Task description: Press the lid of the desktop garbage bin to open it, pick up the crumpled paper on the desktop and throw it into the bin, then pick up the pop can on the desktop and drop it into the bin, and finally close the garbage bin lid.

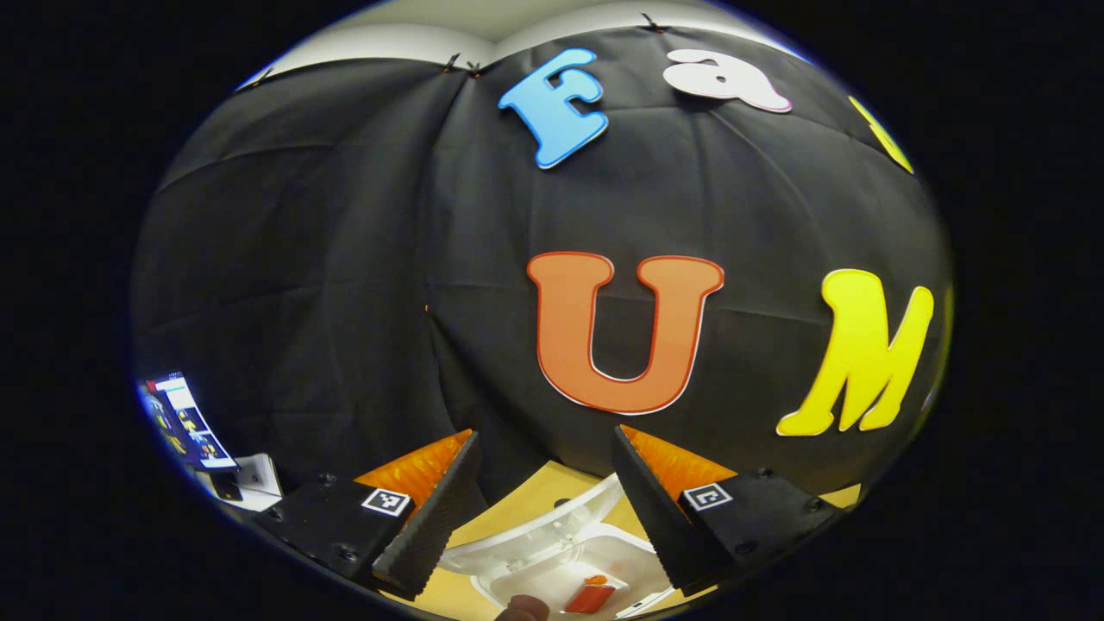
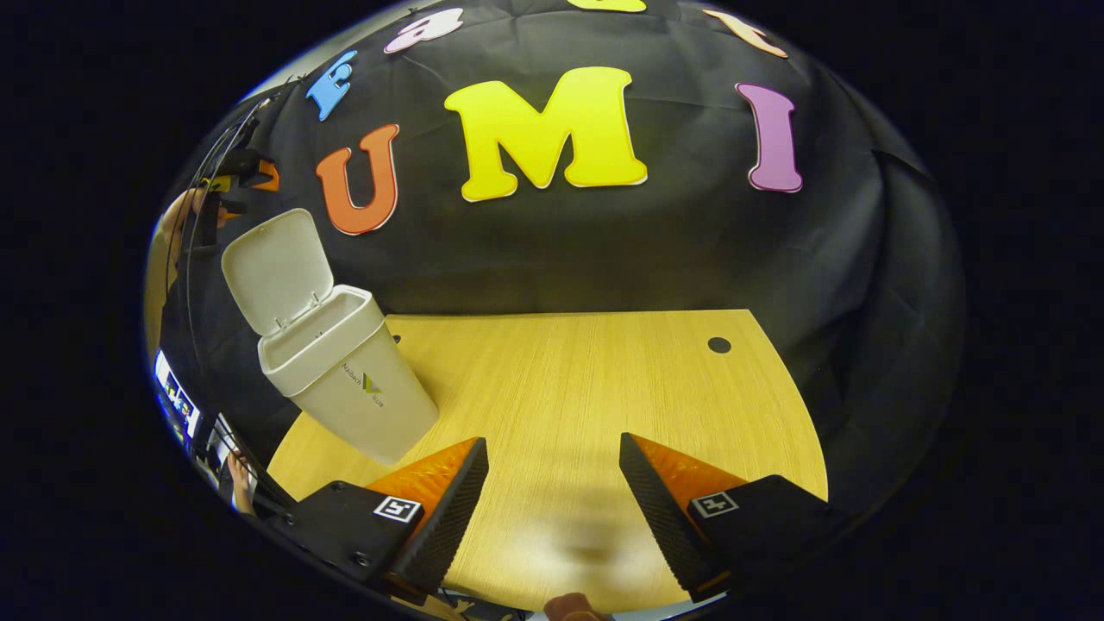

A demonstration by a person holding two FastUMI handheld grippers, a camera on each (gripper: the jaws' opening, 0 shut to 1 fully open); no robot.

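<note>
**White bin stands open, red can inside, lid yet to come down**

White plastic is what you have under your left gripper (image 1: 548, 504): the garbage bin (image 2: 349, 379), seen from above in the left gripper view, with its mouth at 6 o'clock between the jaws. Those jaws are spread wide and hold nothing. Inside the bin lies a red pop can (image 1: 589, 596), tilted, near the bottom edge of the view. The crumpled paper cannot be made out in the bin; much of the interior is hidden.

In the right gripper view the bin stands at 9 o'clock on the wooden worktop (image 2: 604, 388), its lid (image 2: 278, 269) swung up and back on the hinge. Your right gripper (image 2: 552, 509) hovers over bare wood, jaws released and parted, grasping nothing. No paper or can lies on the stretch of worktop visible there.

Judgement: the can lies where the task wants it, and the lid is the item outstanding.

Risks from here:
- The bin looks light and tall. A push on the raised lid from the front could tip or slide it backward off its spot rather than turn the hinge.
- A press-latch lid may spring up again if pushed short of its catch; press down squarely on top.
- A finger of the spread left jaws could snag the rim as you come down.
</note>
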